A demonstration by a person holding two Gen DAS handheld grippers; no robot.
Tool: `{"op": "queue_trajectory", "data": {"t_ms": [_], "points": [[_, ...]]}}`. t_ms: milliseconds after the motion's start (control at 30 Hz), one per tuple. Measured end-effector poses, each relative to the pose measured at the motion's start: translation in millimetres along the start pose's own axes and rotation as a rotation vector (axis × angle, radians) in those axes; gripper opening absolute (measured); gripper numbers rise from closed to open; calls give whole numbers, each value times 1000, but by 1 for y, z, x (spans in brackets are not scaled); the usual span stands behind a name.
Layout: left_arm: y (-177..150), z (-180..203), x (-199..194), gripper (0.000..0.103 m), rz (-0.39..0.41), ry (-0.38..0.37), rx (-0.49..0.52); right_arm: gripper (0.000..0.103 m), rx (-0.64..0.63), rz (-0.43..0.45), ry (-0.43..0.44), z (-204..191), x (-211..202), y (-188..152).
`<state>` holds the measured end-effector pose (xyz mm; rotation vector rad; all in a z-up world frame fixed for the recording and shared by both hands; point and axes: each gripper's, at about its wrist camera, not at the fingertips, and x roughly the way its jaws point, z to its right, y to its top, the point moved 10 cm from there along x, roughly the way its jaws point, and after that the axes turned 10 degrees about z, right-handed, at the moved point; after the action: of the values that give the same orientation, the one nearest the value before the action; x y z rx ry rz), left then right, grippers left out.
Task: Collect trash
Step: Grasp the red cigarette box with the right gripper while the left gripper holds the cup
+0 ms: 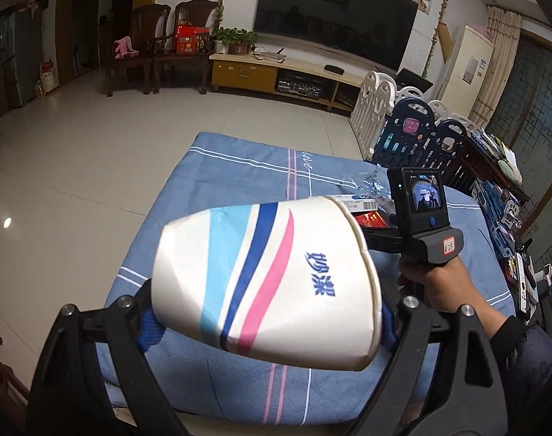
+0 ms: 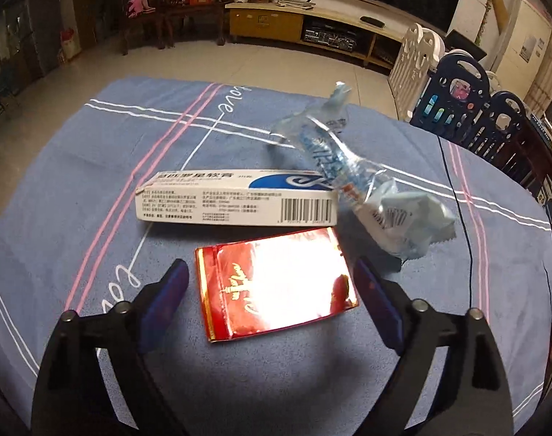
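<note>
Blocking red packet (image 1: pixel 371 220) (mostly): paper cup (image 1: pixel 265 283)

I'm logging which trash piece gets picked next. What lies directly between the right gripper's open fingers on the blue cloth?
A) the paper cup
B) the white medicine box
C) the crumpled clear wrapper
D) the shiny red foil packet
D: in the right wrist view the red foil packet lies between the spread fingers of the right gripper, with the white medicine box farther ahead and the crumpled clear wrapper off to the right.

the paper cup (image 1: pixel 265 283) hides most of the white box (image 1: pixel 356 201) and red packet (image 1: pixel 372 219).
</note>
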<state>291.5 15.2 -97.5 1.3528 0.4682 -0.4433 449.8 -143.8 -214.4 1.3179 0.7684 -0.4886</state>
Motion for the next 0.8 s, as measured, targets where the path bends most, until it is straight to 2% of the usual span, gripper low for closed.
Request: {"op": "queue_trajectory", "data": {"t_ms": [133, 200, 333, 367, 433, 500, 667, 800], "points": [[0, -1, 4, 87, -9, -3, -2, 100, -47, -10, -11, 4, 7, 3], [-1, 0, 5, 87, -15, -5, 4, 100, -28, -49, 43, 2, 16, -3], [1, -1, 6, 87, -13, -3, 6, 100, -16, -80, 61, 2, 29, -16], [2, -1, 6, 87, -12, 0, 4, 99, 5, -54, 54, 4, 28, -16], [2, -1, 8, 87, -14, 1, -1, 89, 61, -36, 70, 6, 24, -17], [1, 0, 9, 87, -15, 5, 6, 89, 92, -13, 64, 7, 12, -19], [3, 7, 7, 87, -5, 0, 25, 88, 156, 86, 109, -9, -57, -26], [2, 11, 7, 87, -6, -8, 38, 88, 245, 181, 117, -18, -156, -44]]}}
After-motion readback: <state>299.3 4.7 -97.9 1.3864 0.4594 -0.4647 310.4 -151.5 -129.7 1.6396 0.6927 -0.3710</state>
